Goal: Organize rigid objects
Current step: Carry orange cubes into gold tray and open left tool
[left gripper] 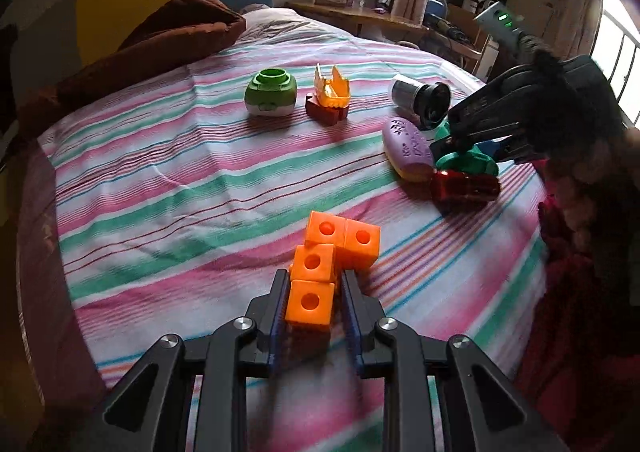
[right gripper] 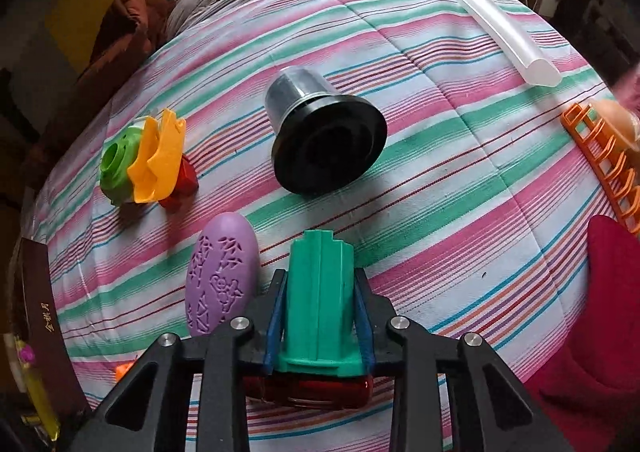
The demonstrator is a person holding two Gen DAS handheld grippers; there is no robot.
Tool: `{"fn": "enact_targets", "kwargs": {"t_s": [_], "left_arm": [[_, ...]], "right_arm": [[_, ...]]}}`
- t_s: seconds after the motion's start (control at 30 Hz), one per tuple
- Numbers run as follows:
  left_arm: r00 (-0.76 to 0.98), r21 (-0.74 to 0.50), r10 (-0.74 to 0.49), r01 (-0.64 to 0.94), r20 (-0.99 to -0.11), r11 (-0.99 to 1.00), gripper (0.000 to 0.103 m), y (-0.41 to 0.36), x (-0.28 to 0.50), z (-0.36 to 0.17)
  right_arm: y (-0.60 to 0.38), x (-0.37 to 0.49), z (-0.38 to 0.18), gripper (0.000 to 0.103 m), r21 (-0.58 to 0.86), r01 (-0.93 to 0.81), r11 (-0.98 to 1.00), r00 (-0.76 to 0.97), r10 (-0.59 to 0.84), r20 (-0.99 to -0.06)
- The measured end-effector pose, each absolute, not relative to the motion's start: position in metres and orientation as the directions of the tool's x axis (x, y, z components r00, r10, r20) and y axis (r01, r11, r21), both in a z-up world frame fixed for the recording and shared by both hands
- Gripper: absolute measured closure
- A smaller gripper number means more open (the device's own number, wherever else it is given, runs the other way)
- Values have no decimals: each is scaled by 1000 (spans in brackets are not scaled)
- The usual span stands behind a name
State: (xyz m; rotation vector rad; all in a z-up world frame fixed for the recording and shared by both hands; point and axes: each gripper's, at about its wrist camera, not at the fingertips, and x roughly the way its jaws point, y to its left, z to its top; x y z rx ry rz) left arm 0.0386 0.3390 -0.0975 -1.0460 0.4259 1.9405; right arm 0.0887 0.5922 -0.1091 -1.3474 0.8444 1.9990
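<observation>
My left gripper (left gripper: 313,292) is shut on an orange cube-block piece (left gripper: 334,252) that rests on the striped bedsheet (left gripper: 180,179). My right gripper (right gripper: 320,288) is shut on a green plastic piece (right gripper: 320,304) that sits over a dark red base (right gripper: 308,390); both show at the right of the left wrist view, the green piece (left gripper: 466,163) and the red base (left gripper: 466,187). A purple oval (right gripper: 222,276) lies just left of the right gripper. A black-and-clear cup (right gripper: 320,131), an orange-and-red toy (right gripper: 160,163) and a green round toy (left gripper: 272,91) lie farther off.
A brown blanket (left gripper: 160,35) lies at the bed's far left. A clear tube (right gripper: 508,35) and an orange rack (right gripper: 604,155) lie at the right. A red cloth (right gripper: 600,312) covers the near right edge. A wooden desk (left gripper: 360,15) stands behind the bed.
</observation>
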Motion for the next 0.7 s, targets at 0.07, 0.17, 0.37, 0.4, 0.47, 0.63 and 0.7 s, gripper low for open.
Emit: {"fn": "enact_targets", "kwargs": {"t_s": [0.07,0.17,0.37,0.4,0.47,0.63,0.7], "left_arm": [[-280,-91,534,-820,-798,-566,79,333,44,-94],[-291,-89,560,-828,-776,-554,79,322,53,-81],[-331,-103,609,-817,-721,-567,79,291,60,-45],[-339,-113,612,-807,-715,-579,79,285,57,-39],[-372,-120,607,-778,-702,-616,79,268,50,-27],[-460,-141,547,-662,-699,-736,79,210,21,-10],[-509,-139,496,-586,-704,-798,79,179,4,-8]], "right_arm": [[590,87,-109,72,158,-748,-645,-311,129,-942],[588,85,-109,72,134,-740,-659,-299,144,-943],[572,73,-108,72,64,-717,-694,-271,194,-943],[571,73,-108,72,60,-716,-696,-271,198,-942],[569,72,-108,72,50,-711,-701,-268,205,-941],[559,70,-105,72,19,-697,-717,-259,227,-939],[557,69,-105,72,11,-693,-721,-257,233,-938]]}}
